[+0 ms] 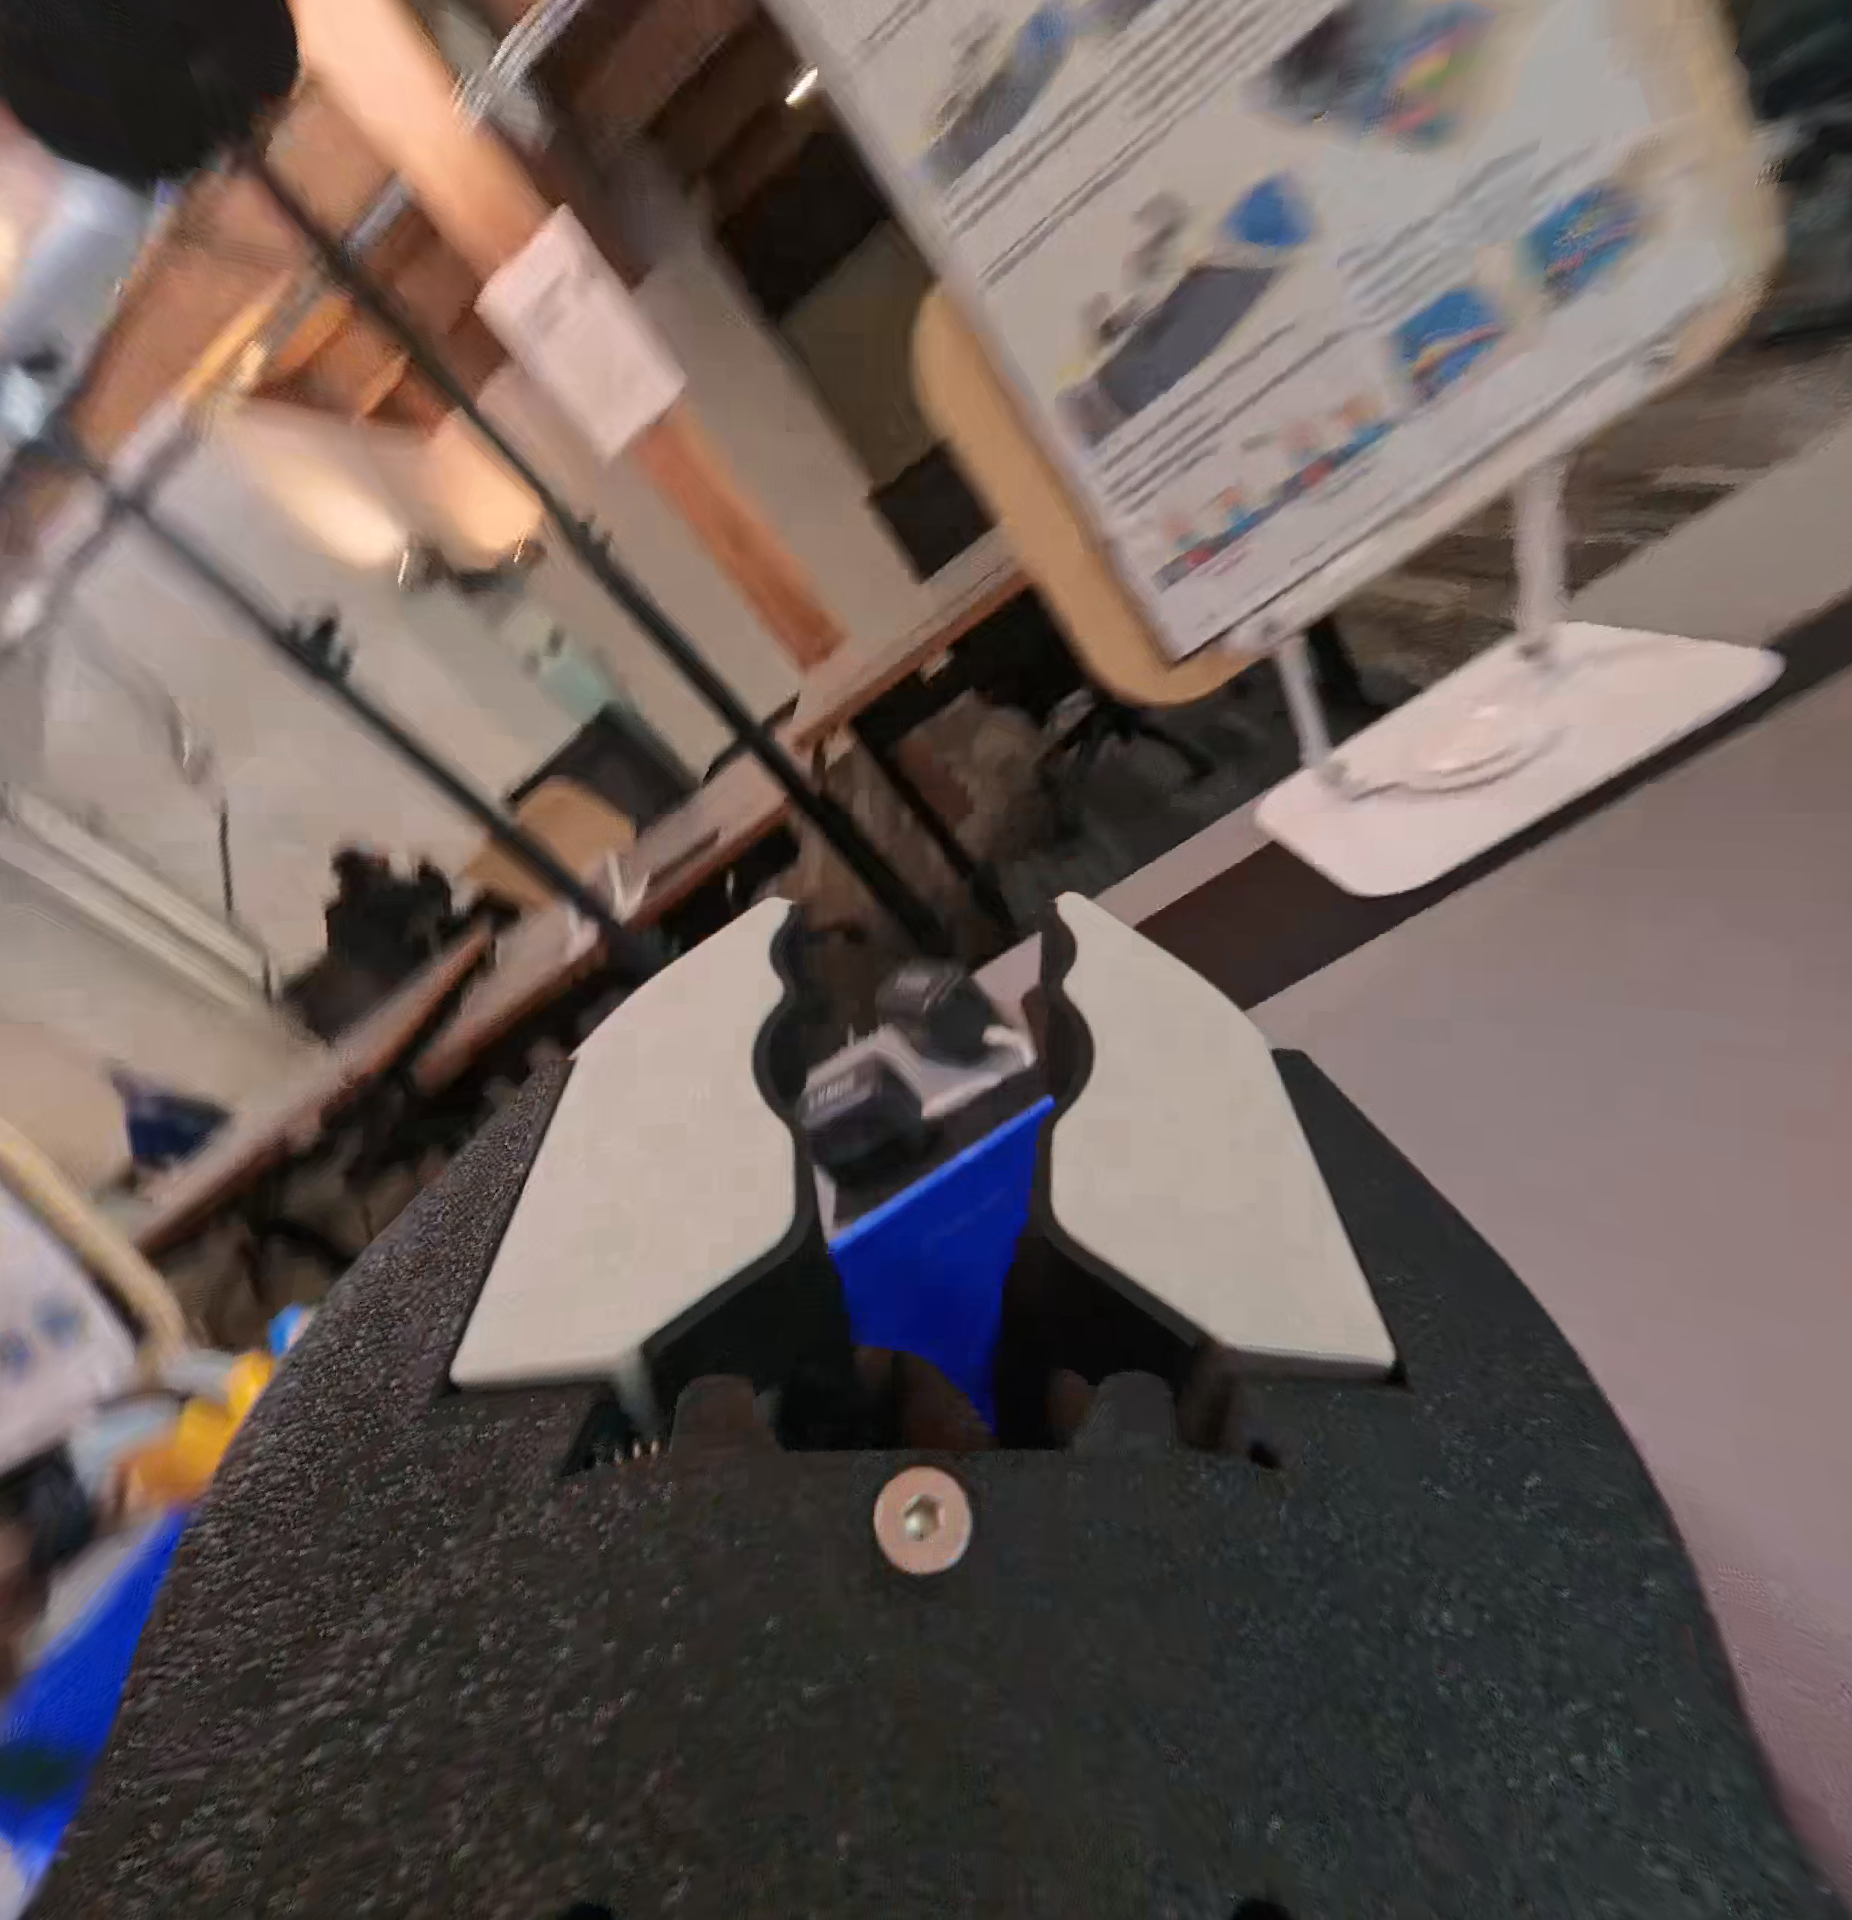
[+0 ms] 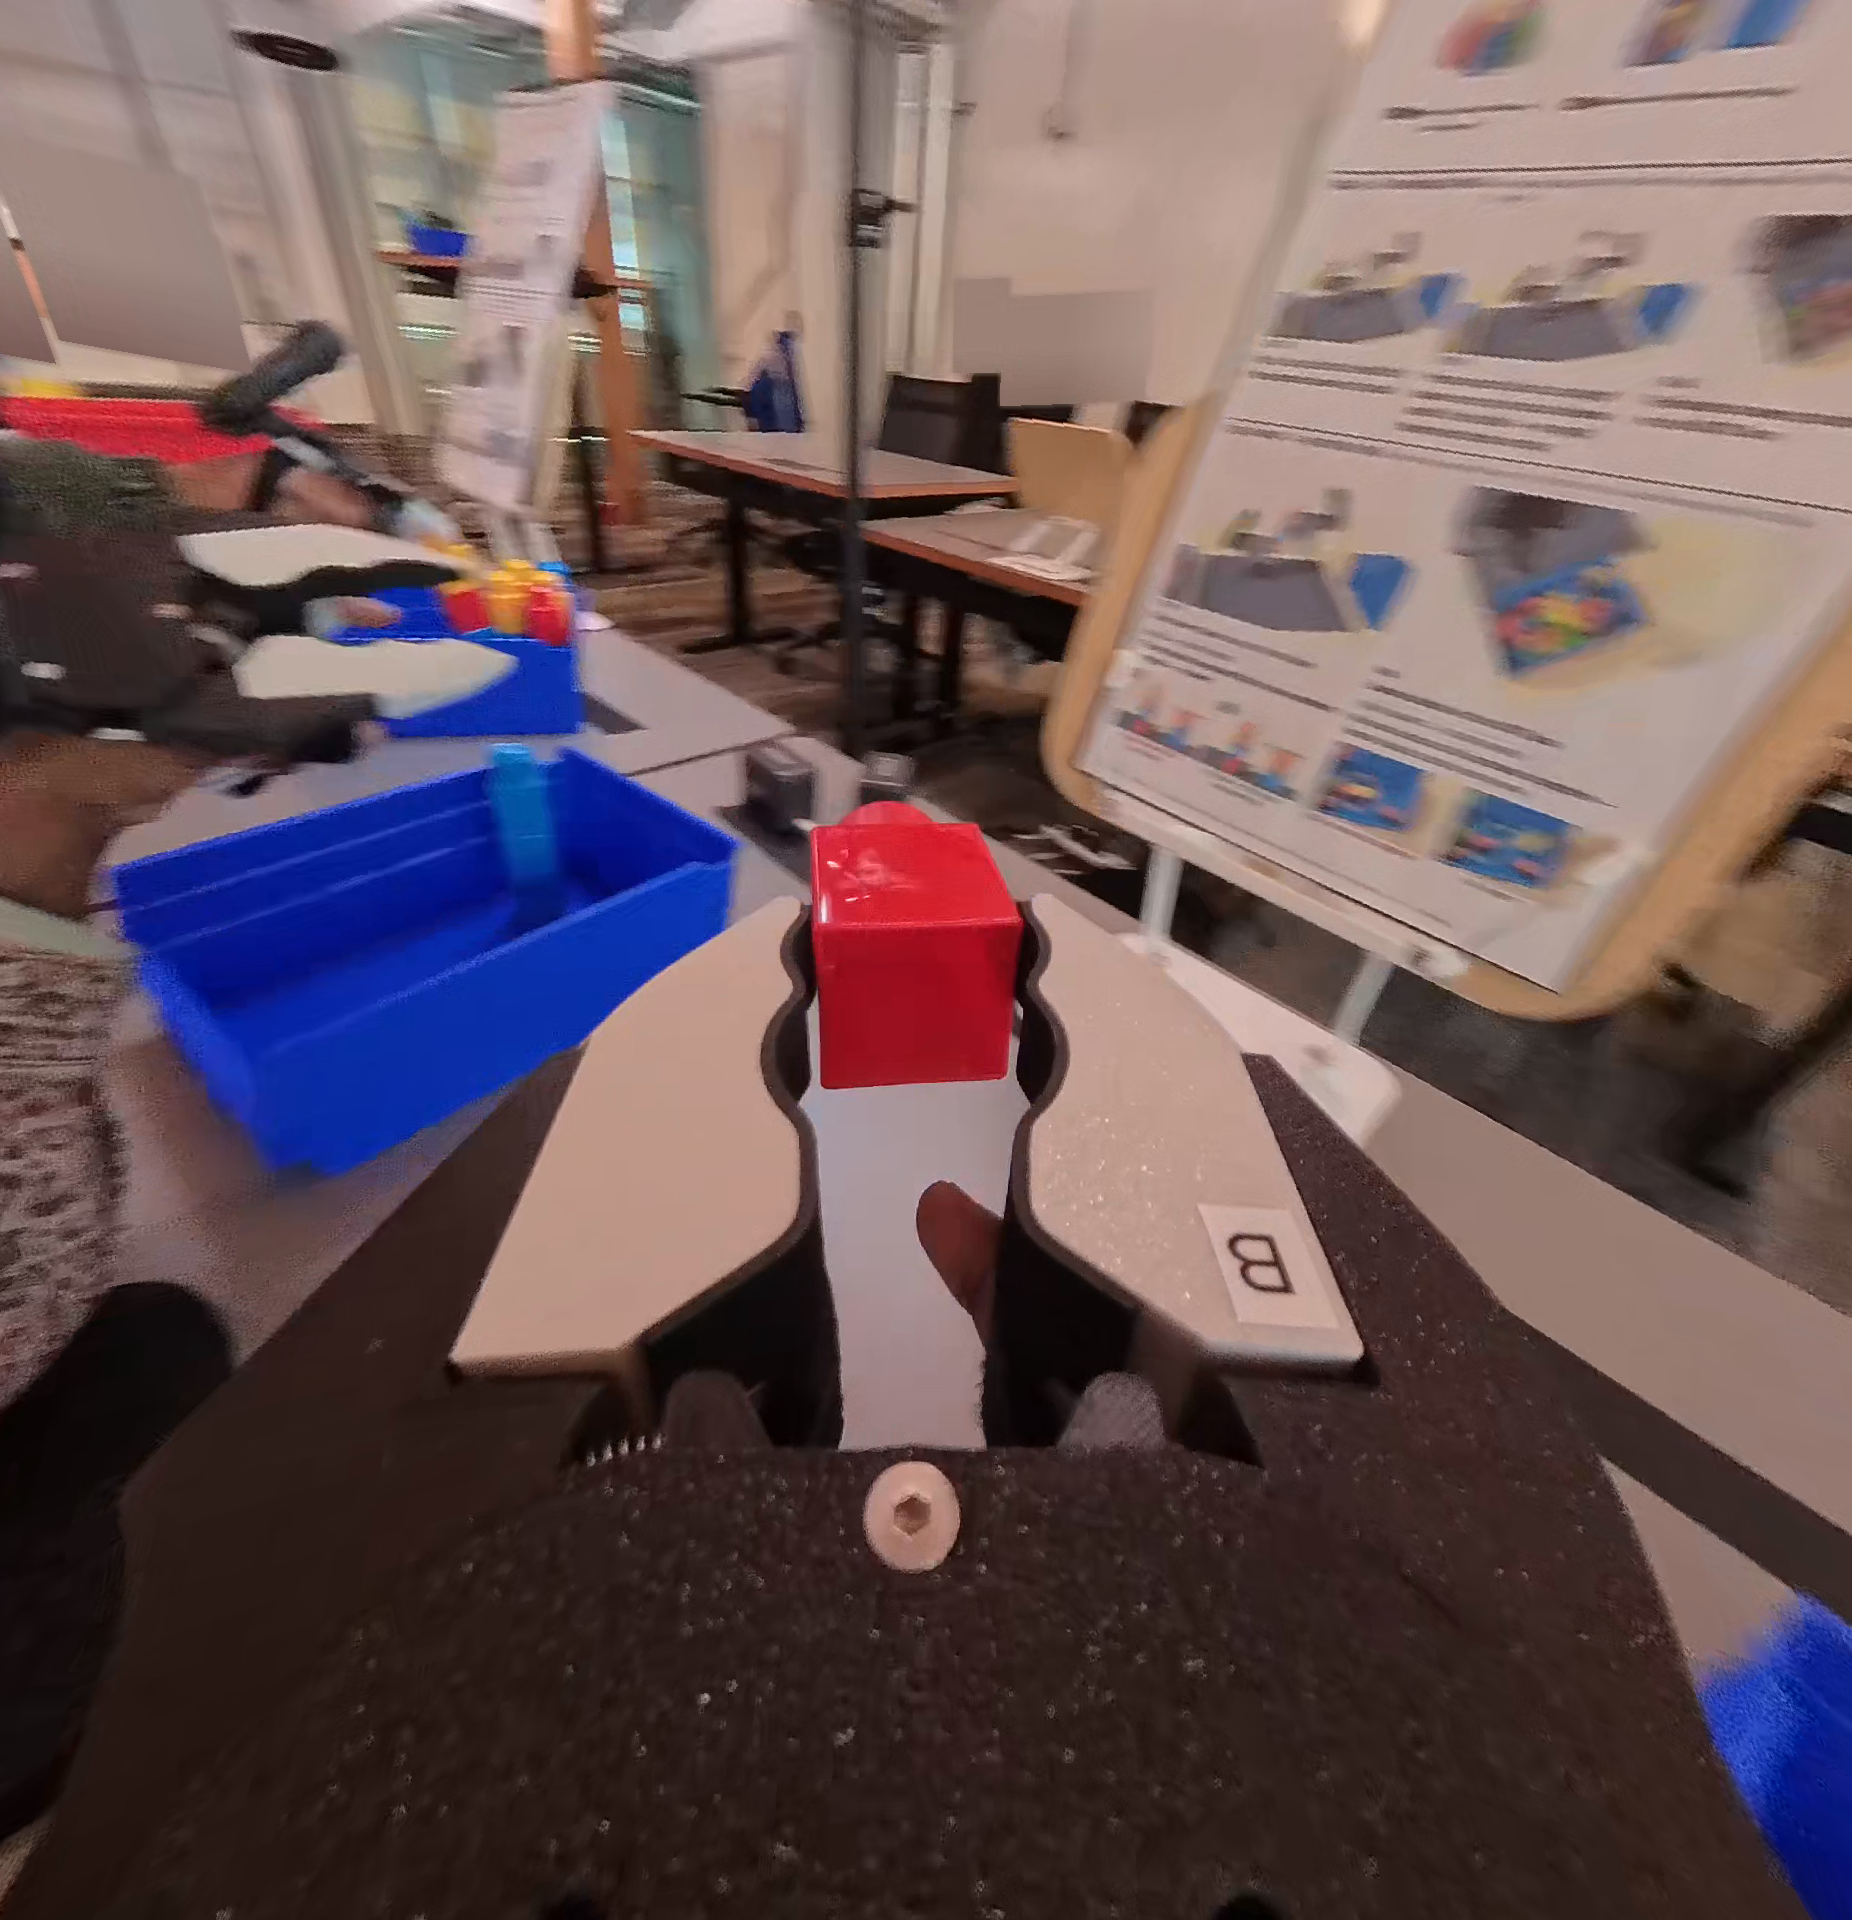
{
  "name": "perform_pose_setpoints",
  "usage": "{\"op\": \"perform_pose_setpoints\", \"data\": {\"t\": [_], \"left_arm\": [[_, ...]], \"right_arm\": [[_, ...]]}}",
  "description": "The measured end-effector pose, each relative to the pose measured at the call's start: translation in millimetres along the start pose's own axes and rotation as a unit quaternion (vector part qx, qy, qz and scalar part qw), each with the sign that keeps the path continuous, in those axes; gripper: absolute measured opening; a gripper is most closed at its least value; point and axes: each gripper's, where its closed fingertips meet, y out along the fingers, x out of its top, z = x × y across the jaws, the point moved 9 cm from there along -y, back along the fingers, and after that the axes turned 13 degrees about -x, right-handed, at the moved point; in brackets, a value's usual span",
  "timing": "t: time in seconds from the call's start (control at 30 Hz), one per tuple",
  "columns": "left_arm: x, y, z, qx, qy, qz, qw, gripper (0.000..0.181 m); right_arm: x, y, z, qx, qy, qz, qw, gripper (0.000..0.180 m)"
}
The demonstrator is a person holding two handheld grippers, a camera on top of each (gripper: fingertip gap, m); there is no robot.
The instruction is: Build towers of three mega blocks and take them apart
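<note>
glossy red block [image 2: 909,961], square-sided, round stud

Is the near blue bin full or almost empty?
Almost empty. In the right wrist view the near blue bin shows bare floor and inner walls, with only one light blue block tower standing upright inside it.

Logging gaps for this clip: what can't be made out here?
- Left gripper: empty, or gripping the blue piece? Fingers hide it, left wrist view.
- Light blue block in blue bin: blurred, right wrist view.
- Red block underside: hidden.
</note>
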Motion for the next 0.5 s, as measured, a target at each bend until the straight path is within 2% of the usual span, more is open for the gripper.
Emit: {"op": "perform_pose_setpoints", "data": {"t": [0.03, 0.1, 0.17, 0.23, 0.37, 0.5], "left_arm": [[-22, -1, 15, 0.029, -0.058, 0.010, 0.998, 0.046], [-65, -4, 38, 0.071, -0.186, 0.013, 0.980, 0.056], [-105, -4, 49, 0.085, -0.305, 0.006, 0.949, 0.065], [-139, 0, 50, 0.082, -0.365, 0.028, 0.927, 0.071], [-172, 12, 42, 0.083, -0.370, 0.079, 0.922, 0.071], [-186, 27, 36, 0.092, -0.359, 0.104, 0.923, 0.067]], "right_arm": [[-2, -6, -13, -0.033, 0.001, 0.004, 0.999, 0.036], [-8, -21, -38, -0.085, 0.014, 0.011, 0.996, 0.036], [-14, -38, -63, -0.143, 0.032, 0.017, 0.989, 0.036], [-24, -56, -88, -0.207, 0.043, 0.031, 0.977, 0.036], [-50, -91, -130, -0.326, 0.067, 0.079, 0.940, 0.036], [-83, -111, -158, -0.390, 0.097, 0.154, 0.903, 0.036]]}}
